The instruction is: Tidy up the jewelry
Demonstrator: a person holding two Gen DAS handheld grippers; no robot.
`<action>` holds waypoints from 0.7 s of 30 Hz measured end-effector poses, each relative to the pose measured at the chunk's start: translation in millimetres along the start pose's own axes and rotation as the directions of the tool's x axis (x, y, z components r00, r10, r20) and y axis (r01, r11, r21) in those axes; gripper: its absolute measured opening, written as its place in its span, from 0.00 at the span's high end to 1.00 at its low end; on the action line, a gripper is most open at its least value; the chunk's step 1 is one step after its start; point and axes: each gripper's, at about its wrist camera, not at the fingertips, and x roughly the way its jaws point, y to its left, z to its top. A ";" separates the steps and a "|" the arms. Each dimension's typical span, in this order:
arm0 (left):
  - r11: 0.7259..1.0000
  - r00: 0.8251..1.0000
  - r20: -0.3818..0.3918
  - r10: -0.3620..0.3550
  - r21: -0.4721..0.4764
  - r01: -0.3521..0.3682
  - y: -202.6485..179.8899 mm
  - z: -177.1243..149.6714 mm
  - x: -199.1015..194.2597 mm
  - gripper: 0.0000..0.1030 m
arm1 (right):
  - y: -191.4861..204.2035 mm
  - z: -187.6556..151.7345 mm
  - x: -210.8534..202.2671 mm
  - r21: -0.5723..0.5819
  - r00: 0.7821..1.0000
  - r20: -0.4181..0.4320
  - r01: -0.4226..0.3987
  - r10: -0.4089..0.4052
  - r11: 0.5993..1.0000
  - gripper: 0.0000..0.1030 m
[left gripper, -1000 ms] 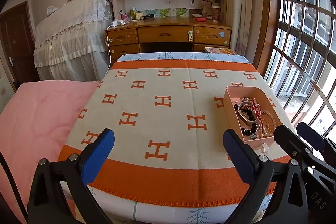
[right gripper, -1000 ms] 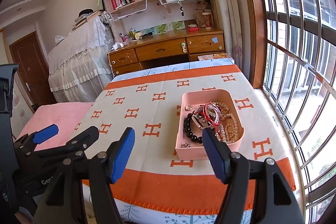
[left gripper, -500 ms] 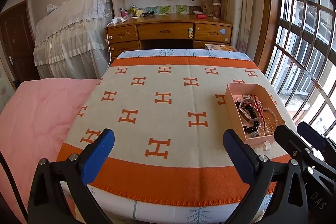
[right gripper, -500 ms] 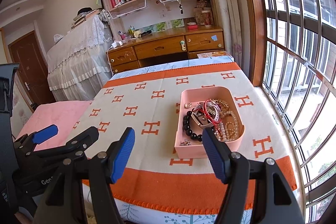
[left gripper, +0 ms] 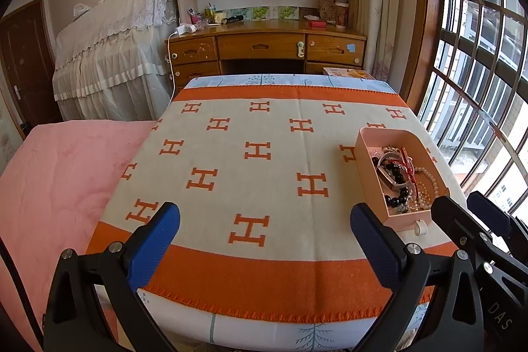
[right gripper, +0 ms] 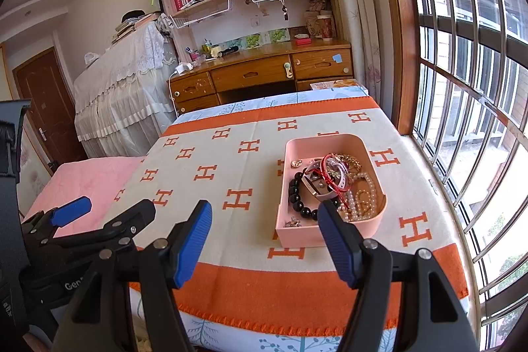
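A pink tray [right gripper: 330, 235] sits on the right side of a surface covered by a cream blanket [left gripper: 264, 154] with orange H marks and orange borders. All the jewelry in view lies heaped inside the tray: a black bead bracelet [right gripper: 297, 197], a pearl strand [right gripper: 361, 200], red cord loops [right gripper: 333, 177], a watch-like band [right gripper: 318, 183] and some small pieces, perhaps earrings, too small to tell.

The left gripper [left gripper: 264, 240] hangs over the near orange border, fingers [left gripper: 155, 240] wide apart and holding nothing. The right gripper [right gripper: 264, 240] hangs just before the tray's near wall, its fingers [right gripper: 336, 243] also spread and empty.

Judged from this, the scene fits two stages: pieces gathered into the tray and done, or a tangled heap waiting to be sorted out. Nothing lies on the blanket outside the tray.

The tray's near wall stands between the right fingers and the beads, so any reach in would have to clear it. The blanket left of the tray is broad and open. To the right, the surface edge runs close to a barred window [right gripper: 462, 88], leaving little room there.
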 end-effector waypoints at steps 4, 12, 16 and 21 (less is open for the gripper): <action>1.000 1.000 -0.002 -0.001 -0.001 0.001 0.5 -0.8 0.4 0.01 | 0.1 0.1 -0.1 0.002 1.000 -0.001 -0.002 0.002 1.000 0.35; 1.000 1.000 -0.001 -0.004 -0.005 0.004 1.3 -3.7 1.1 0.01 | 0.4 0.4 0.0 0.001 1.000 -0.002 -0.002 0.002 1.000 0.35; 1.000 1.000 -0.002 -0.004 -0.005 0.004 1.3 -3.3 1.1 0.01 | 0.8 0.4 0.1 -0.001 1.000 0.000 0.001 -0.001 1.000 0.35; 1.000 1.000 -0.004 -0.003 -0.005 0.003 1.7 -3.3 1.1 0.01 | 1.2 0.2 -0.3 0.000 1.000 -0.002 0.000 0.000 1.000 0.35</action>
